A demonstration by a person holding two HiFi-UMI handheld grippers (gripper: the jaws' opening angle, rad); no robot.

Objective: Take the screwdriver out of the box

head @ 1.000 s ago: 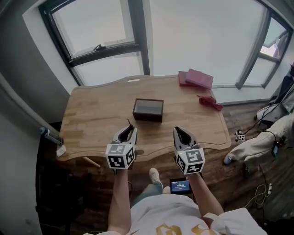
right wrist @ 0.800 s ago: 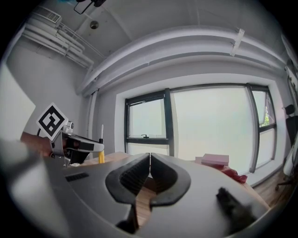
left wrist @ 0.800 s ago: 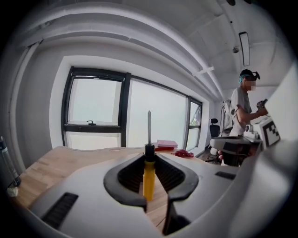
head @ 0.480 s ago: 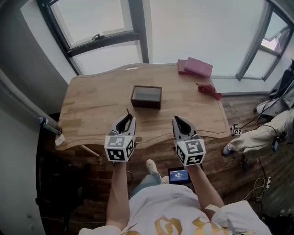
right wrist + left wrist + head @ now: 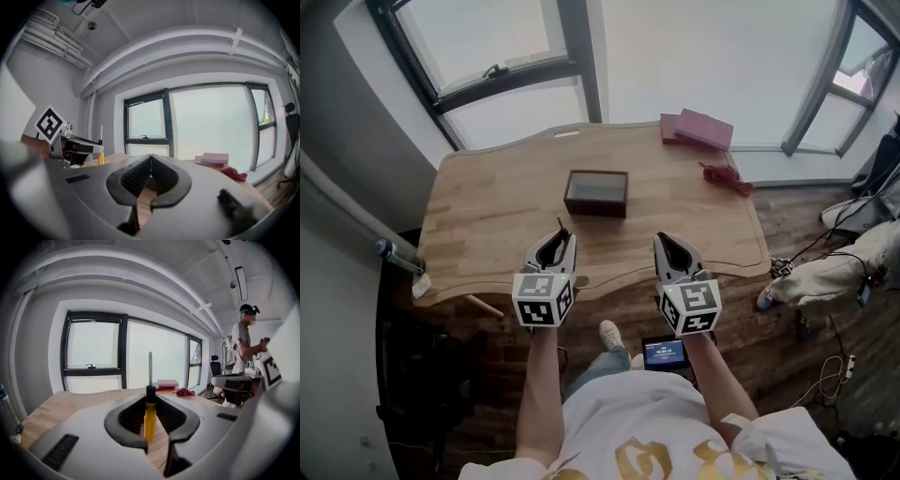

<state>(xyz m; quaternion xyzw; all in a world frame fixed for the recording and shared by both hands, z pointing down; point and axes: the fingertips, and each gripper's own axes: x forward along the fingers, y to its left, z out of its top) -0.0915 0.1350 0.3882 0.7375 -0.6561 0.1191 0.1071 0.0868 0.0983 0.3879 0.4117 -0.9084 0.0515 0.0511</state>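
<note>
Screwdriver, yellow-handled (image 5: 149, 416), stands upright, clamped in our left gripper (image 5: 560, 236) over wooden table's (image 5: 487, 216) near edge; right gripper (image 5: 667, 242) closed on nothing; dark rectangular box (image 5: 596, 192) seemingly empty.

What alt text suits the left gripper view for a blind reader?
The left hand-held gripper clamps a yellow-handled screwdriver upright, its metal shaft pointing up, over a wooden table. Large windows fill the background; a person stands at the picture's right.

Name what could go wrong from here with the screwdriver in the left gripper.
1. The left gripper pinches the screwdriver only by its yellow handle, shaft standing upright; it might pivot or slip.
2. It is held near the front edge of the table, so a dropped tool could roll off.
</note>
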